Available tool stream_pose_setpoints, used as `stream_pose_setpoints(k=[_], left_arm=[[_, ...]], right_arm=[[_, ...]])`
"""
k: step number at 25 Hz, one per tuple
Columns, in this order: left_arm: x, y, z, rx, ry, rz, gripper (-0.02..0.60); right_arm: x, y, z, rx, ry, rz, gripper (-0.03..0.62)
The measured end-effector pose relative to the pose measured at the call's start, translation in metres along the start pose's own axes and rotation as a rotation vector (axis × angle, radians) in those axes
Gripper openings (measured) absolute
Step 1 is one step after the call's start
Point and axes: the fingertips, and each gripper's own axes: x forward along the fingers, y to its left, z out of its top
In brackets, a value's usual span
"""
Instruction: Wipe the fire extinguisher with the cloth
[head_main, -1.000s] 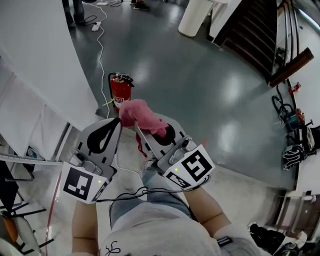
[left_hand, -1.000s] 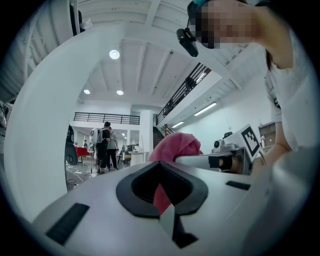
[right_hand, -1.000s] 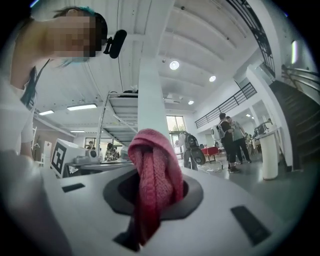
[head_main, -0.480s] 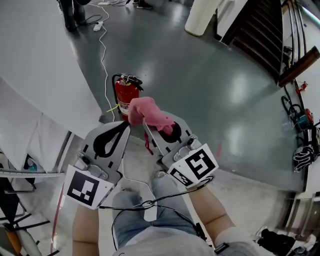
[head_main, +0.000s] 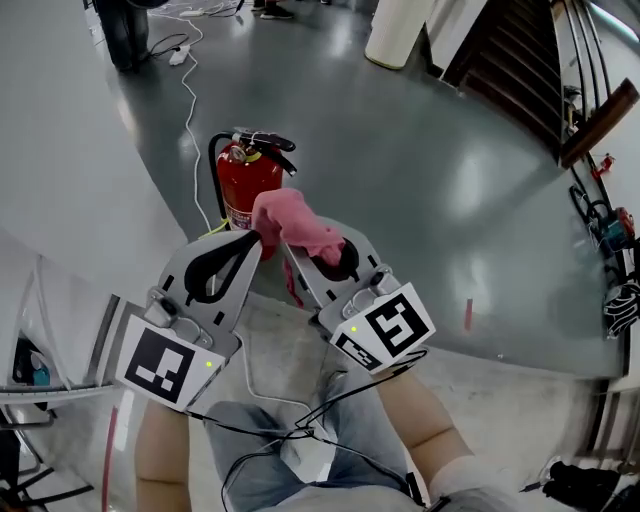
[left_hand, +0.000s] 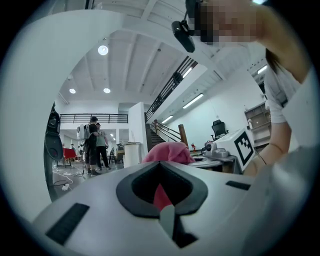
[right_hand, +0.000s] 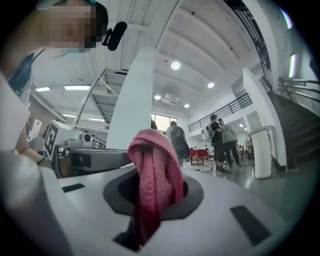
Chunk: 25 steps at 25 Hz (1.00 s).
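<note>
In the head view, your two grippers sat side by side in the lower middle of the frame, both pointing up toward the extinguisher (head_main: 244, 182). It stood upright on the grey floor (head_main: 420, 170), above and left of centre. The right gripper (head_main: 292, 248) was clamped on the pink cloth (head_main: 290, 220). The cloth bunched over its tip and overlapped the lower right of the red tank in the picture, though you could not tell from here whether the two touched. A thin end of the cloth hung down between the grippers. The left gripper (head_main: 249, 243) lay just left of the cloth, its tip at the cloth's edge. A white cable (head_main: 189, 112) ran across the floor at the upper left, and dark stairs (head_main: 510, 55) filled the upper right. In the left gripper view, your left gripper (left_hand: 161, 165) had its jaws closed together with nothing caught between them. The cloth (left_hand: 167, 152) showed as a pink mound just beyond the tip, with a red strip visible through the hole in the pads. Two people (left_hand: 96, 145) stood far off at the left. In the right gripper view, your right gripper (right_hand: 152, 172) was pinching the cloth (right_hand: 155, 182), which rose in a folded hump above the jaws and trailed down through them. Two people (right_hand: 222, 142) stood in the background right of centre.
</note>
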Motion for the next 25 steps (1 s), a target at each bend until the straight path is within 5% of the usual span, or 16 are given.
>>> stream_pose_setpoints(k=[13,17,25], left_arm=[[-0.01,0.007,-0.163,0.003,-0.063,-0.014,0.009],[-0.019,0.007,-0.185,-0.013,-0.074,-0.013,0.009],[-0.028,0.008,-0.189,-0.011,-0.085,-0.014,0.009]], right_arm=[[0.028,-0.012,-0.161,-0.175,-0.024,-0.049,0.063],[0.046,-0.023,-0.172,-0.335,0.033,-0.109,0.064],[0.087,-0.057,-0.133,-0.789,0.045,-0.335,0.063]])
